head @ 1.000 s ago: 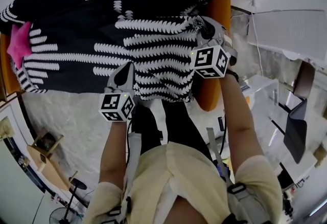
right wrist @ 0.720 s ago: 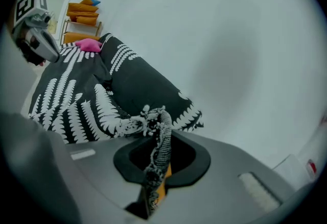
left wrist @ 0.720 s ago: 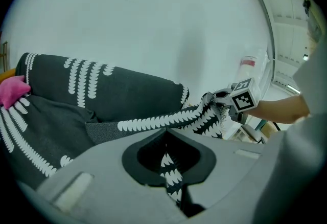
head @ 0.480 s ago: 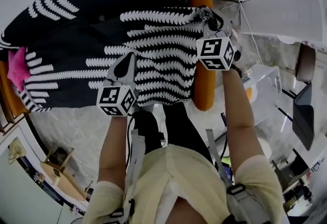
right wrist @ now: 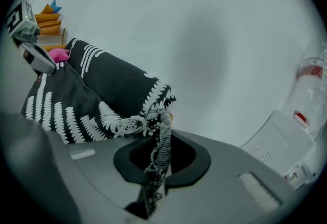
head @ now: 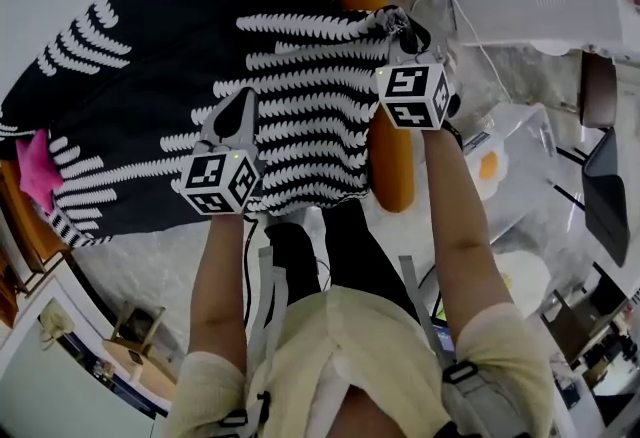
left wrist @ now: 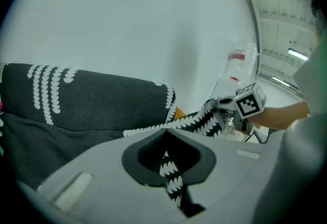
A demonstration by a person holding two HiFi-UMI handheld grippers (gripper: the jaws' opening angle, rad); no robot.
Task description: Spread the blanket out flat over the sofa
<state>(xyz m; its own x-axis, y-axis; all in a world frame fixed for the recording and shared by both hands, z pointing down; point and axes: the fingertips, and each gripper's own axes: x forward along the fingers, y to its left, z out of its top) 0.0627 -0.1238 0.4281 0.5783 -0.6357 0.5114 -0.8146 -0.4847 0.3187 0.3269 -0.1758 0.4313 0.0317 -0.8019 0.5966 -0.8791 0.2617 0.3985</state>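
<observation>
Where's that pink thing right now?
Head view, far left: the pink thing lies at the blanket's left edge, by the sofa's left end.

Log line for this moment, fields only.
left hand-held gripper: shut on blanket | right hand-held gripper: shut on blanket | blanket: draped over sofa, near edge stretched between both

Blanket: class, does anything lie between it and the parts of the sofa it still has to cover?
Nothing large. The blanket already lies on the sofa, its edge clamped in the left claw and right claw. Only a pink thing sits at the sofa's left end, at the blanket's edge; it may need moving.
</observation>
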